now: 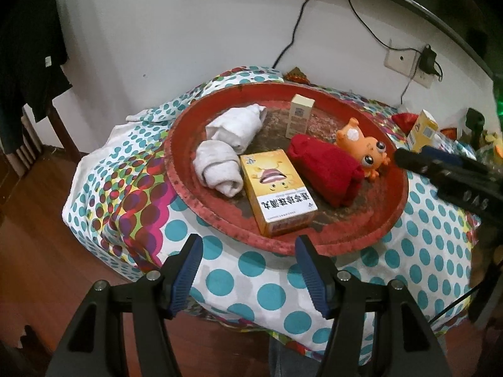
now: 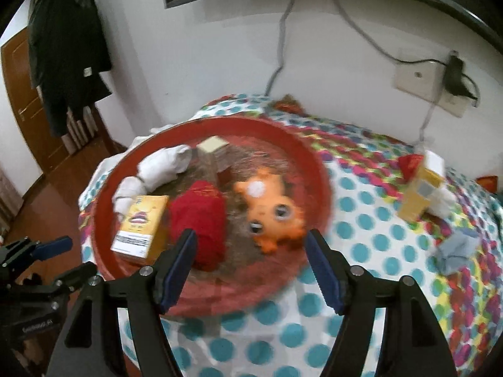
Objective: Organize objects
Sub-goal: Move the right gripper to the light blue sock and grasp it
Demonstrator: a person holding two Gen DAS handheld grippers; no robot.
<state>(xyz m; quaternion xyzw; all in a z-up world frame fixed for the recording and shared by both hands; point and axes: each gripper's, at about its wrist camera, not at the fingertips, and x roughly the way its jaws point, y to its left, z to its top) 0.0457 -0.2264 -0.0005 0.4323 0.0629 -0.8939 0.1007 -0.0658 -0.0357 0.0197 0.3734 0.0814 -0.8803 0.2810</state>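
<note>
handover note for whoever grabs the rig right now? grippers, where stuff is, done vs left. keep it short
Left gripper: open, empty, hovering at the near rim of the red tray.
Right gripper: open, empty, over the tray's near edge, in front of the orange toy.
In the tray: two white rolled cloths, yellow box lying flat, red cloth, orange toy, small beige box standing at the back.
Still out on the dotted tablecloth, right of the tray: a yellow box with white items beside it, and a grey crumpled cloth.
Left, probably: move those into the tray.
</note>
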